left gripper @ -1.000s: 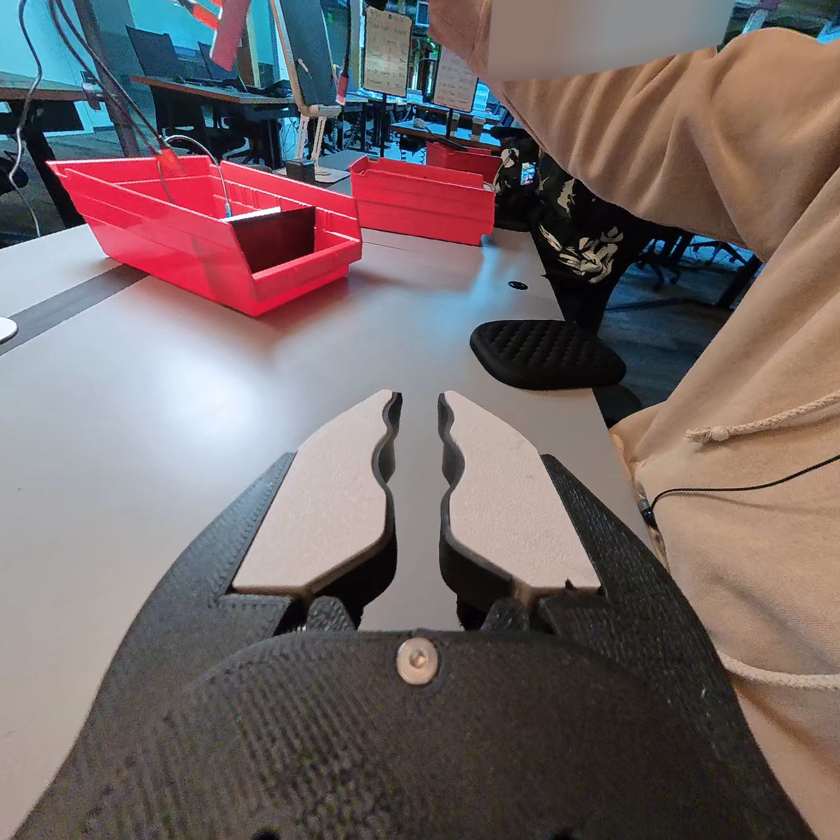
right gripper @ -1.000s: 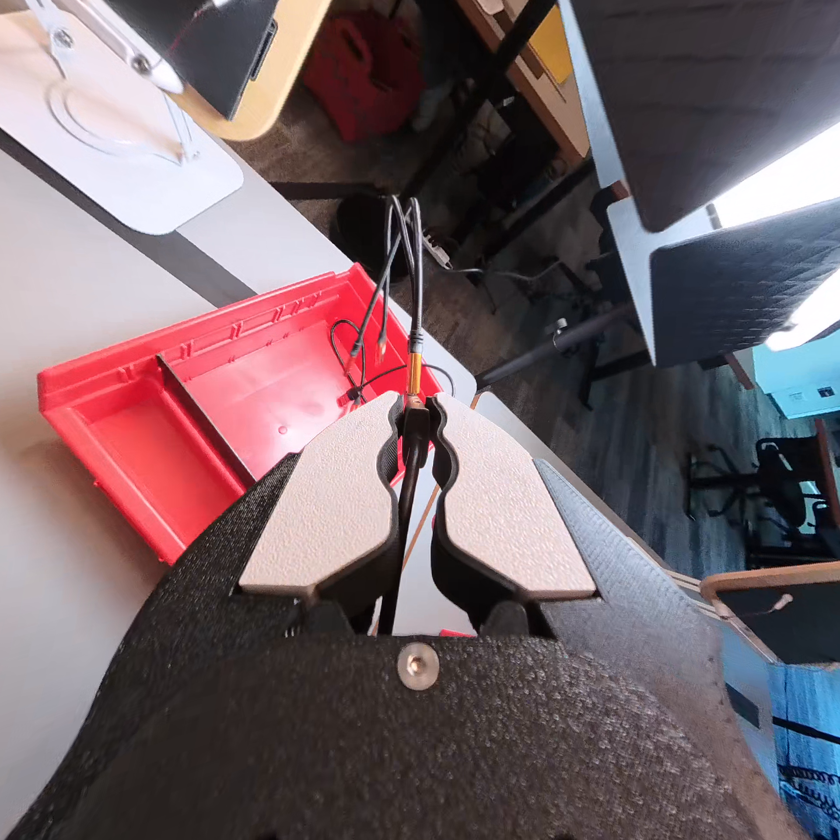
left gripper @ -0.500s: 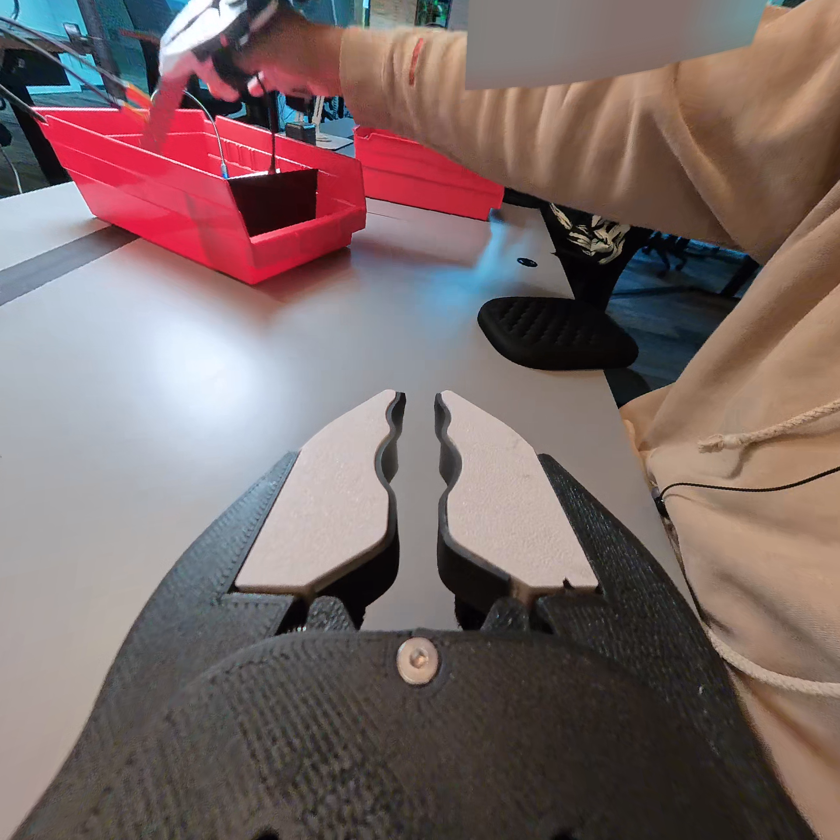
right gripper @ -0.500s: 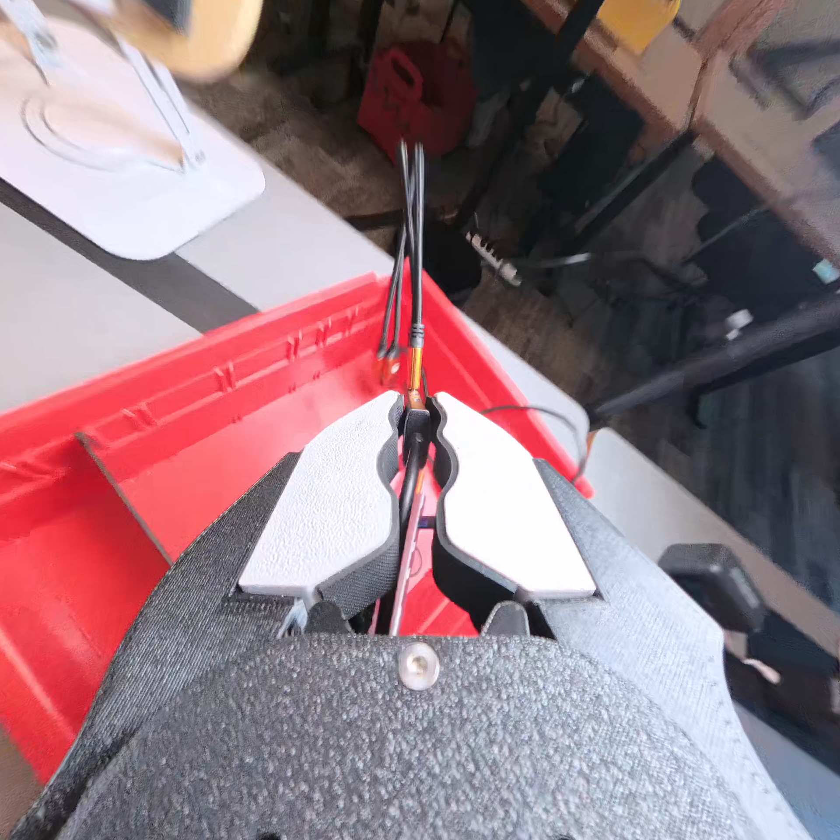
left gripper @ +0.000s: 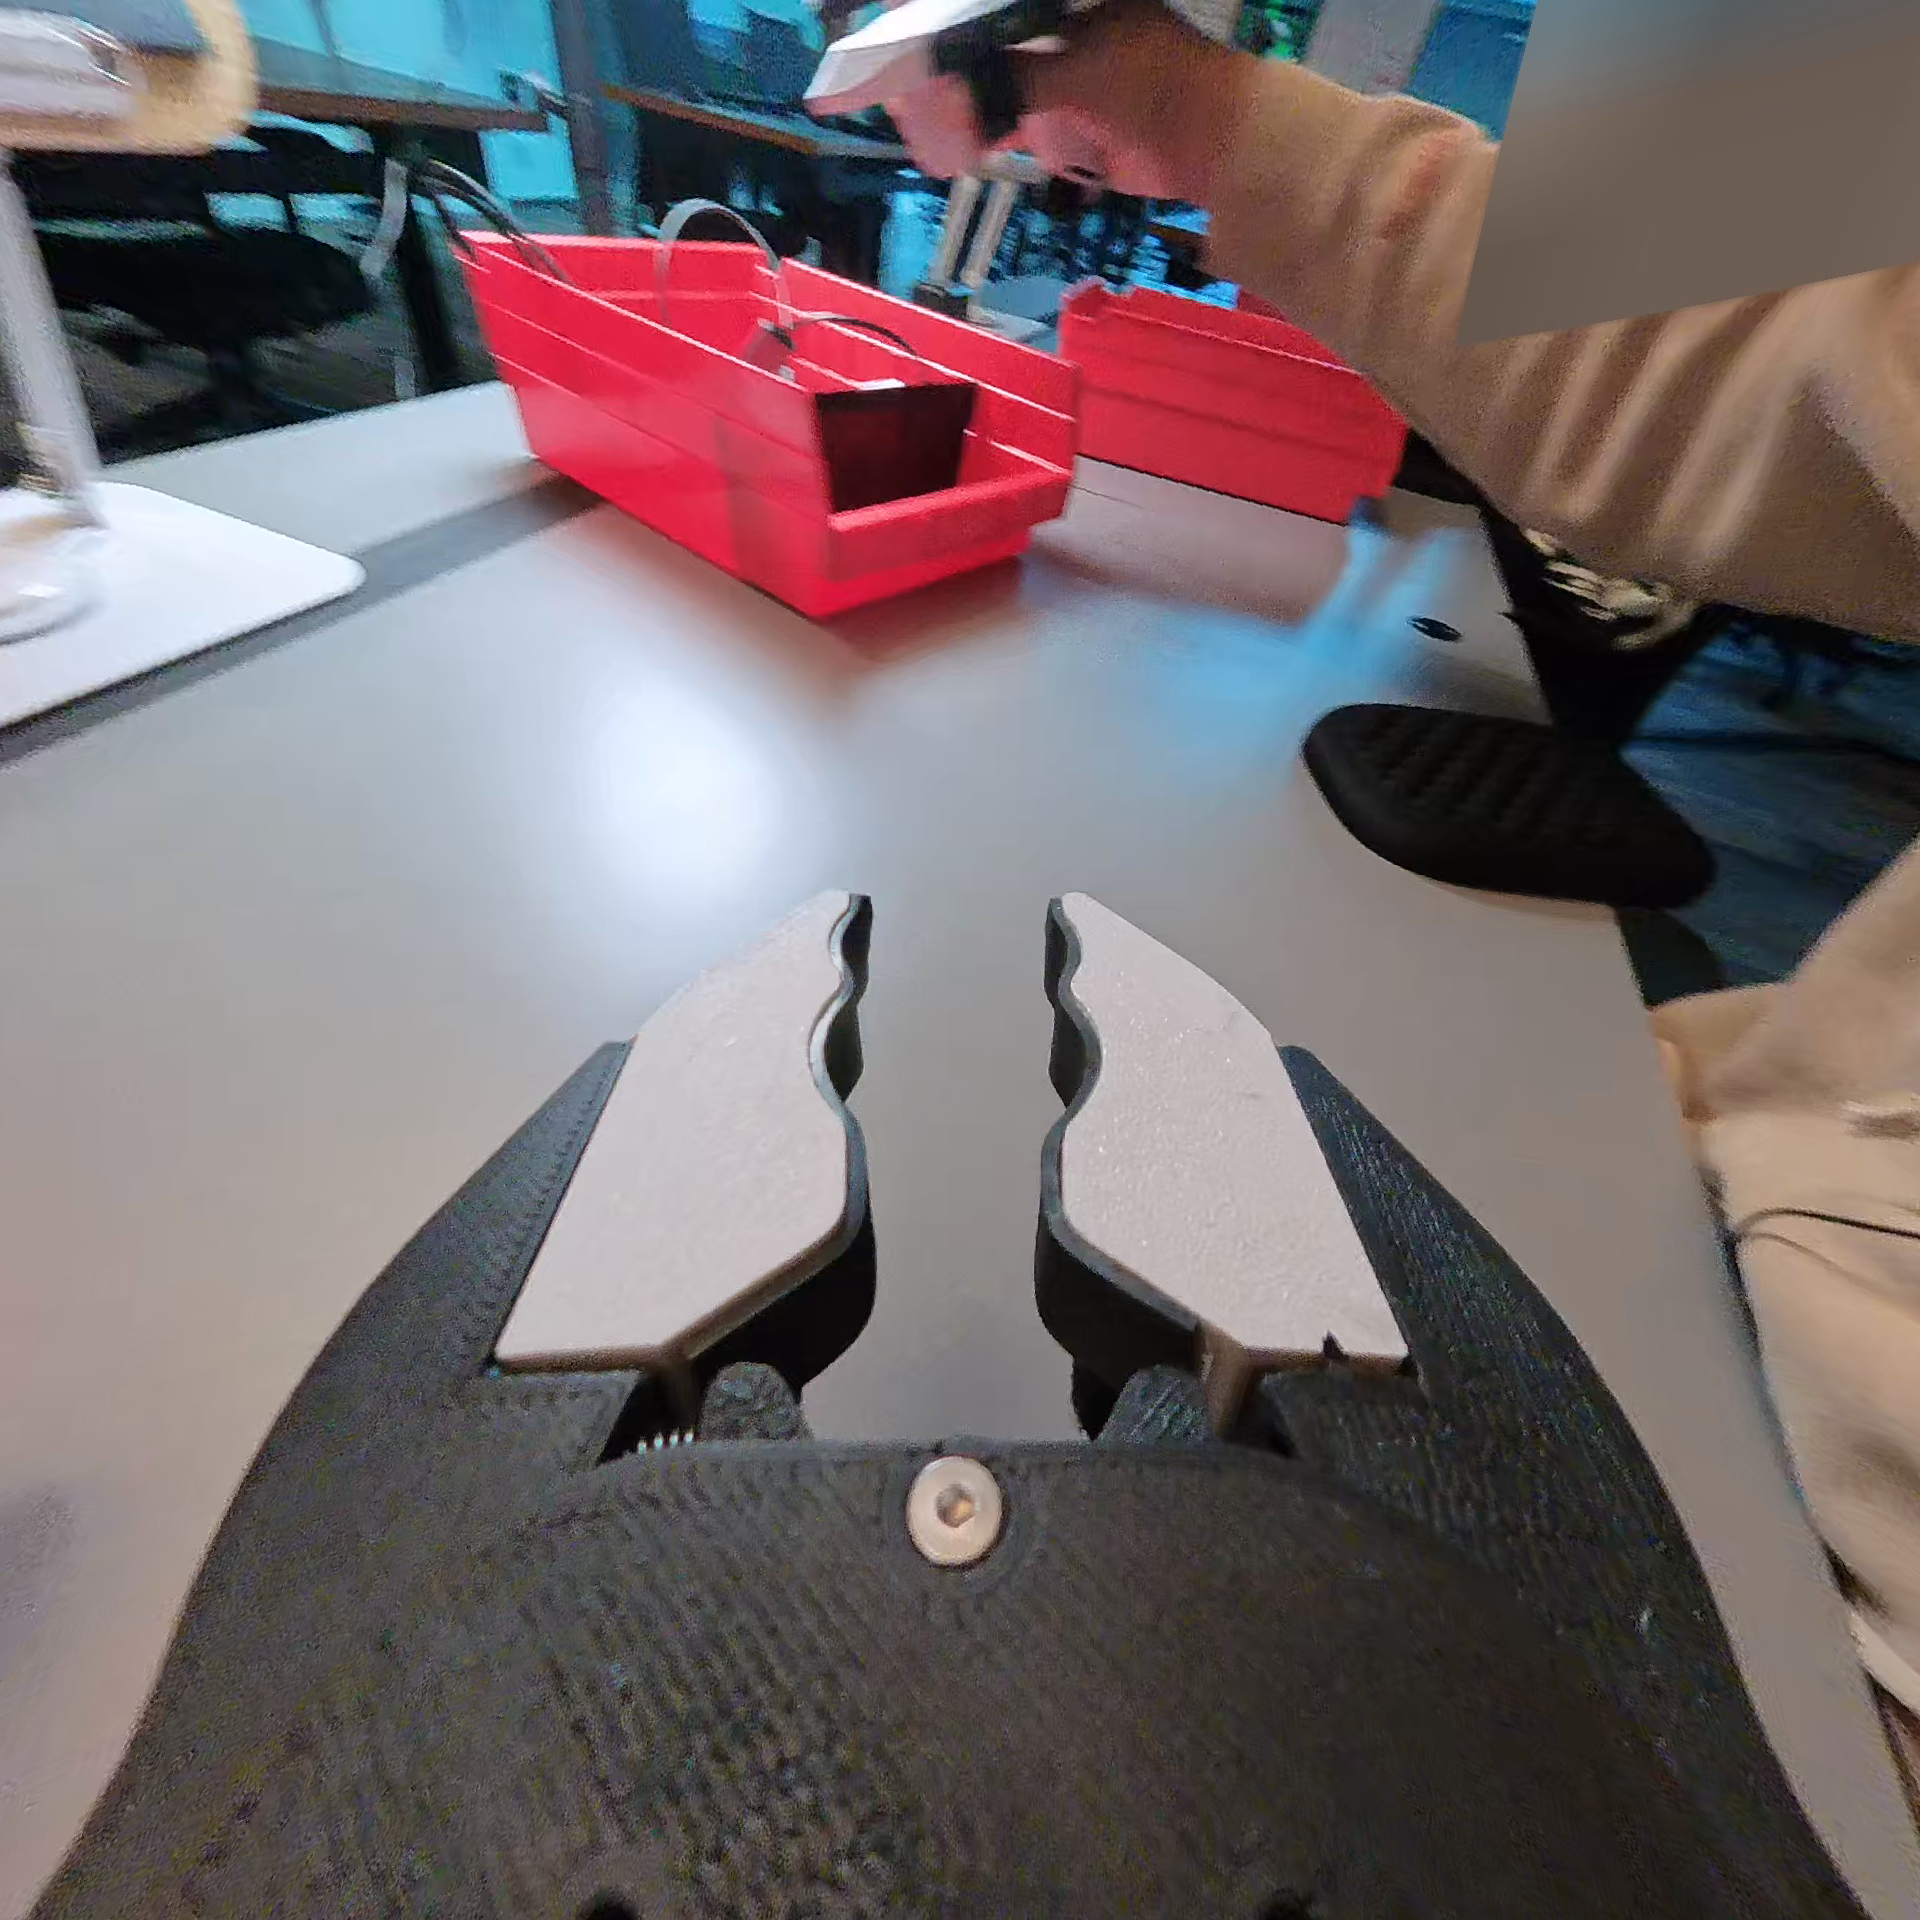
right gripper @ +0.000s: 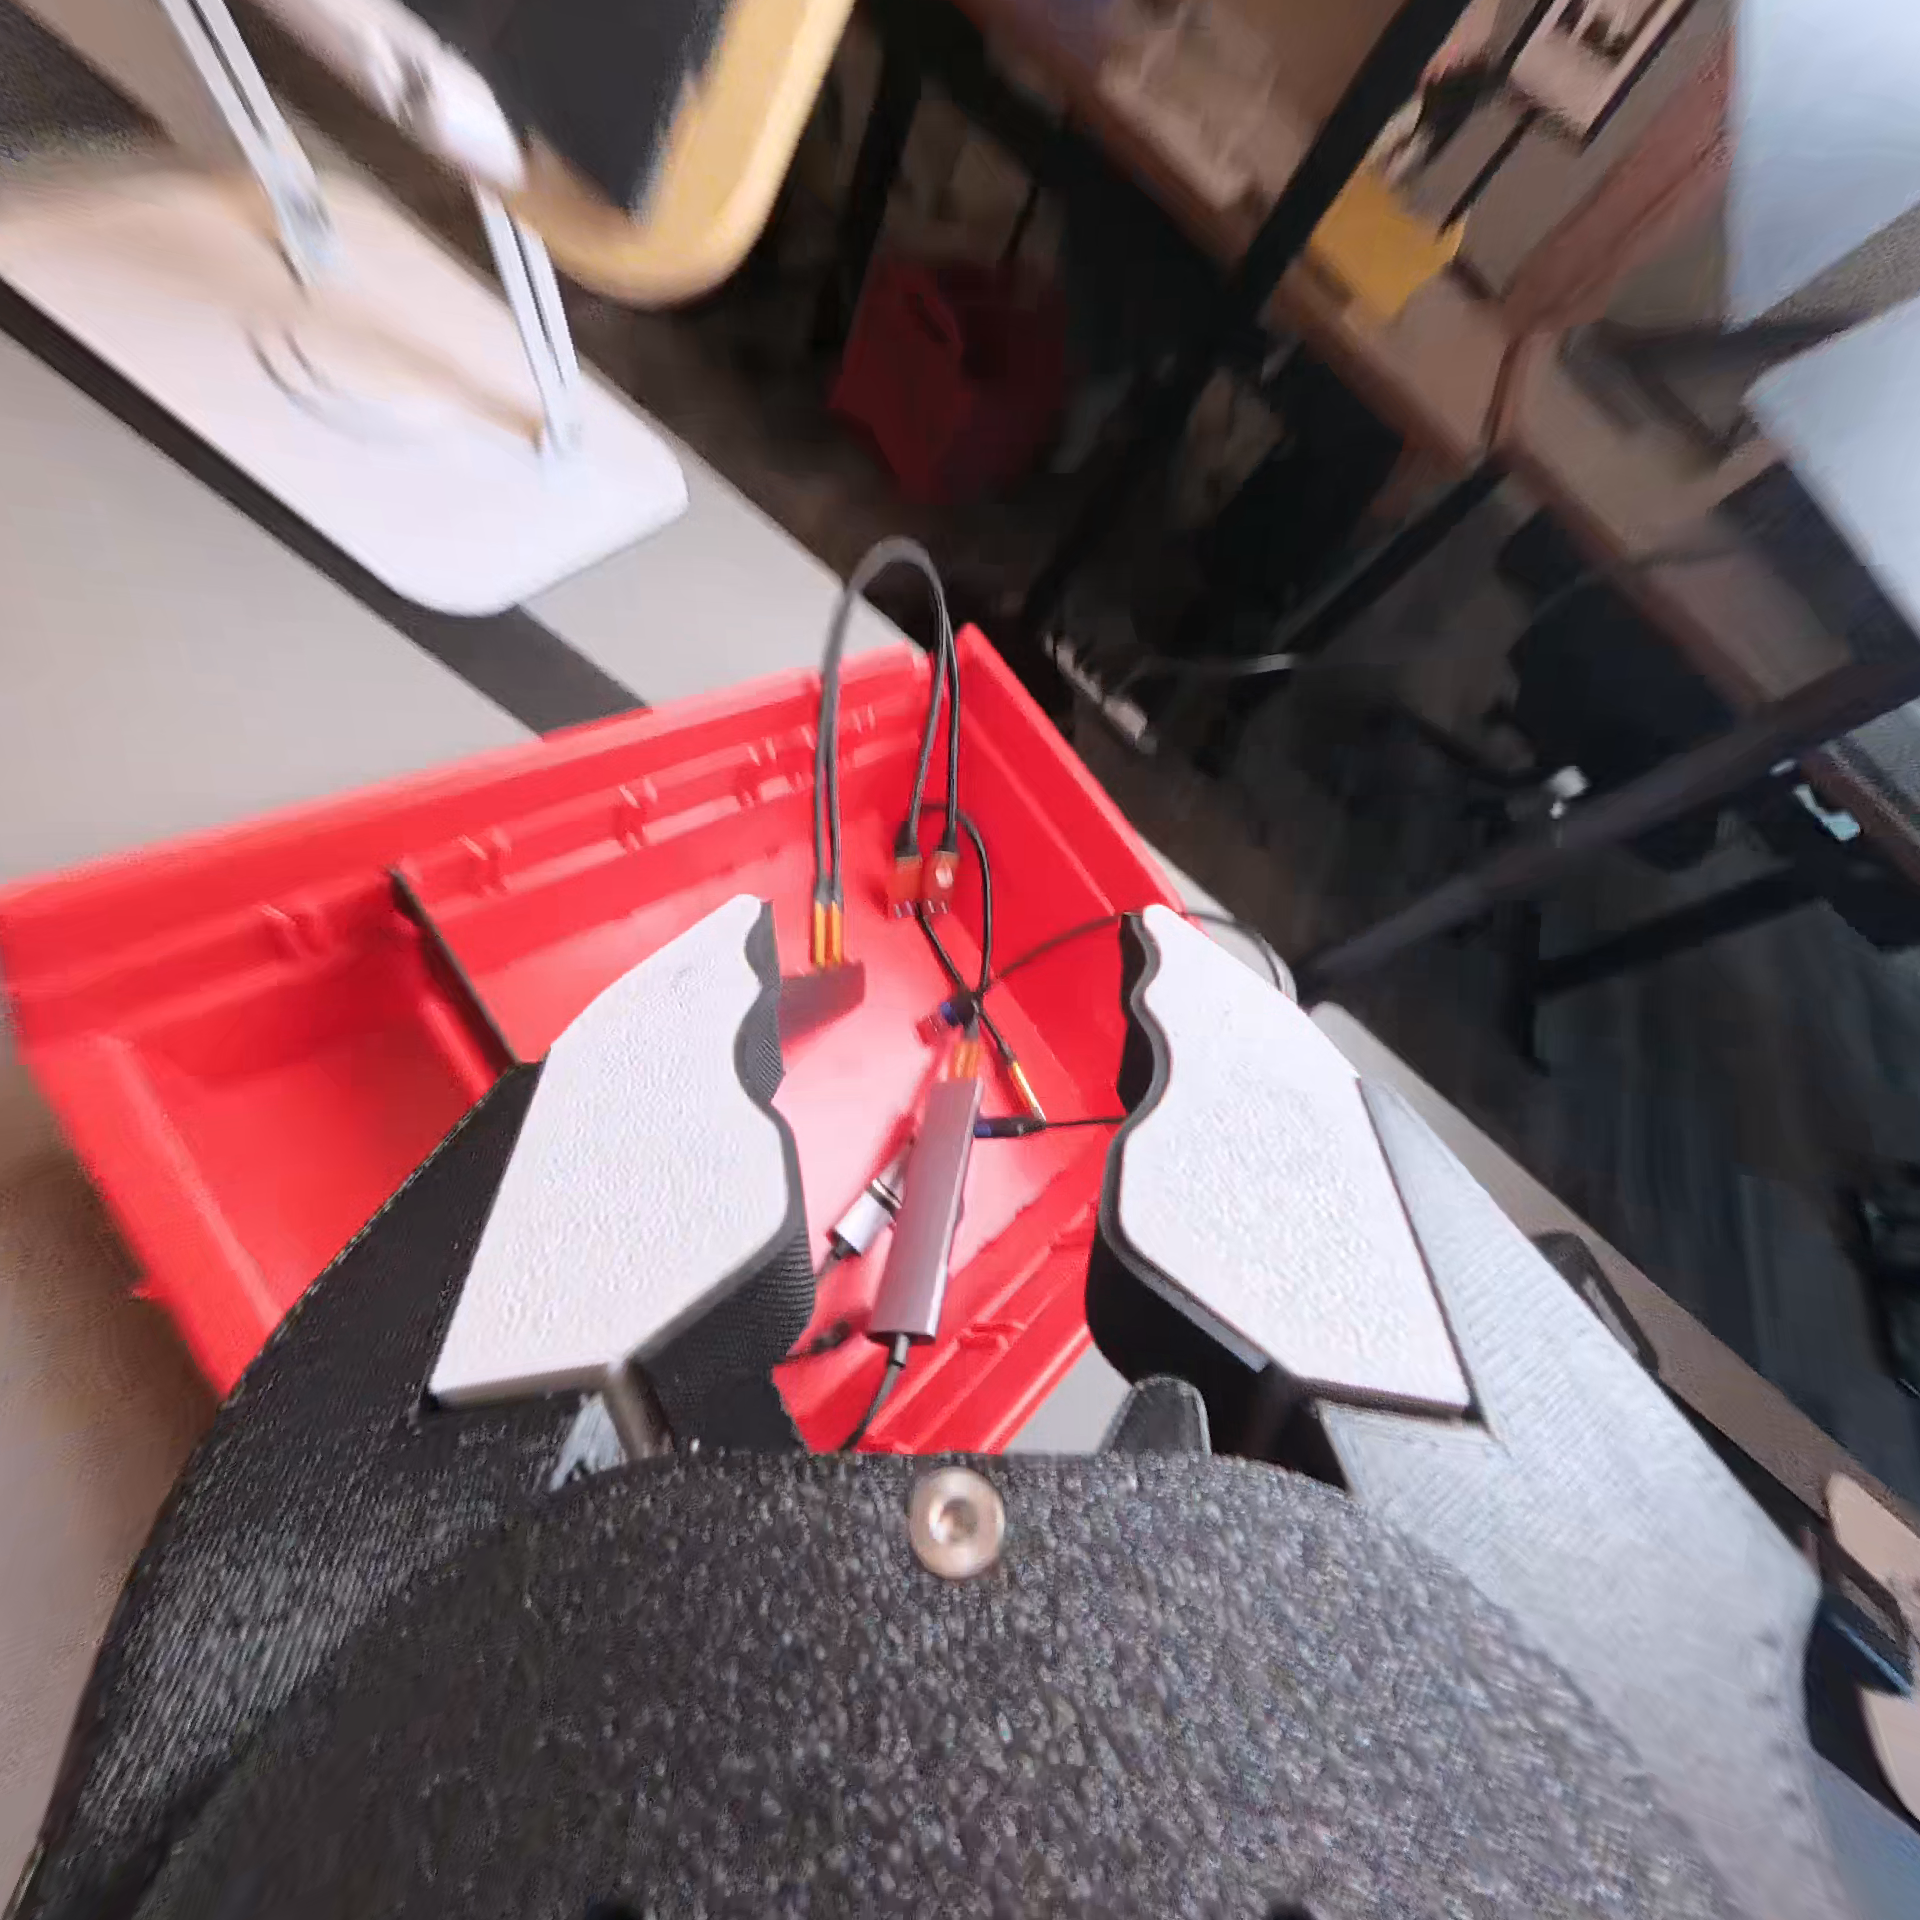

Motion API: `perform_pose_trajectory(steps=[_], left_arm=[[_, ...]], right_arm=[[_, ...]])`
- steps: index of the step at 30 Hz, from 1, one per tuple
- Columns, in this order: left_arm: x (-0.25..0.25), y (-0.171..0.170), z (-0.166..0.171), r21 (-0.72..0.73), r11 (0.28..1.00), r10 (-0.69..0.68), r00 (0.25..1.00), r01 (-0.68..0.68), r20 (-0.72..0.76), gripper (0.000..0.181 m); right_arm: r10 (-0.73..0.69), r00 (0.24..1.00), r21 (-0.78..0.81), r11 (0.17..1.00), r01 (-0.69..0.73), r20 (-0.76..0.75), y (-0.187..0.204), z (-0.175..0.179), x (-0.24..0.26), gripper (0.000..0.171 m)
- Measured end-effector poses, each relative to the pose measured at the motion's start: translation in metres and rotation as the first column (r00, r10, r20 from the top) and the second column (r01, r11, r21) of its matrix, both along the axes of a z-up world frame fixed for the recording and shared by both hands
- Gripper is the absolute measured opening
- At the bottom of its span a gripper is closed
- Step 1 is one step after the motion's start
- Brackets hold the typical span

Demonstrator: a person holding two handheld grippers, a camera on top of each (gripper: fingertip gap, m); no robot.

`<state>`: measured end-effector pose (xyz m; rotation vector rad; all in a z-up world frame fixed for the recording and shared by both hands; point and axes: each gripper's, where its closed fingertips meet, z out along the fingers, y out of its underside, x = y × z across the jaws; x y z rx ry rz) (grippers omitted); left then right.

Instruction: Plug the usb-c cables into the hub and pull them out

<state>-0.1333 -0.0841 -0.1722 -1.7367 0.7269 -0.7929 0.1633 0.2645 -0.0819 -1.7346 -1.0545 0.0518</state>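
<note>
My right gripper point(right gripper: 945, 940) hangs wide open and empty above a red bin point(right gripper: 312, 935). Straight below the gap between its fingers lies the slim grey hub point(right gripper: 930, 1205), with orange-tipped plugs seated at its far end. Just beyond the fingertips, loose black cables point(right gripper: 940, 727) trail over the bin's far wall, their orange ends point(right gripper: 920, 878) lying free.

I judge I am between cables: next I must lower, close on one free plug and line it up with a port on the hub.

My left gripper point(left gripper: 956, 914) is slightly open, holding nothing, low over the bare grey counter point(left gripper: 520, 831), with the bin well ahead. Past it stand a second red bin point(left gripper: 1226, 405), a white stand base point(left gripper: 156, 603) to the left, and blurred office desks beyond.
</note>
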Motion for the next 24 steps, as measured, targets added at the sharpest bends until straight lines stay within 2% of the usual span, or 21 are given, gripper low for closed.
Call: perform_pose_trajectory(steps=[3, 6, 8, 10, 11, 13, 15, 17, 19, 21, 23, 24], left_arm=[[-0.023, 0.012, 0.008, 0.059, 0.991, 0.12, 0.992, -0.117, -0.044, 0.037], [-0.058, 0.02, 0.013, 0.138, 0.962, 0.254, 0.955, -0.234, -0.155, 0.042], [-0.089, 0.022, 0.02, 0.189, 0.93, 0.354, 0.908, -0.316, -0.224, 0.044], [-0.124, 0.021, 0.021, 0.207, 0.897, 0.438, 0.843, -0.39, -0.313, 0.046], [-0.143, 0.021, 0.017, 0.223, 0.878, 0.479, 0.791, -0.425, -0.381, 0.046], [-0.179, 0.022, 0.002, 0.272, 0.847, 0.523, 0.63, -0.456, -0.573, 0.05], [-0.203, 0.02, -0.022, 0.237, 0.861, 0.458, 0.485, -0.45, -0.745, 0.055], [-0.215, 0.02, -0.046, 0.152, 0.882, 0.348, 0.4, -0.445, -0.848, 0.061], [-0.226, 0.024, -0.066, 0.099, 0.895, 0.253, 0.313, -0.435, -0.916, 0.063], [-0.233, 0.03, -0.082, 0.054, 0.905, 0.187, 0.281, -0.422, -0.941, 0.053], [-0.234, 0.041, -0.088, 0.065, 0.924, 0.179, 0.275, -0.377, -0.945, 0.031], [-0.232, 0.046, -0.087, 0.083, 0.94, 0.18, 0.274, -0.33, -0.945, 0.03]], right_arm=[[0.071, 0.989, 0.088, 0.994, -0.059, -0.132, -0.042, 0.038, -0.011, 0.062], [0.16, 0.971, 0.041, 0.987, -0.155, -0.179, -0.092, 0.035, -0.025, 0.053], [0.223, 0.965, -0.061, 0.97, -0.233, -0.141, -0.124, 0.004, -0.036, 0.047], [0.246, 0.969, -0.184, 0.953, -0.241, 0.004, -0.145, -0.047, -0.036, 0.051], [0.248, 0.963, -0.223, 0.95, -0.22, 0.103, -0.15, -0.073, -0.032, 0.053], [0.238, 0.923, -0.238, 0.957, -0.169, 0.301, -0.148, -0.115, -0.021, 0.059], [0.251, 0.882, -0.259, 0.953, -0.154, 0.398, -0.145, -0.139, -0.02, 0.062], [0.263, 0.826, -0.273, 0.952, -0.138, 0.499, -0.136, -0.153, -0.019, 0.067], [0.3, 0.791, -0.308, 0.94, -0.148, 0.533, -0.131, -0.16, -0.028, 0.062], [0.304, 0.737, -0.295, 0.944, -0.147, 0.604, -0.122, -0.164, -0.03, 0.049], [0.315, 0.696, -0.282, 0.945, -0.165, 0.646, -0.118, -0.167, -0.031, 0.03], [0.314, 0.695, -0.272, 0.946, -0.175, 0.647, -0.118, -0.167, -0.032, 0.03]])
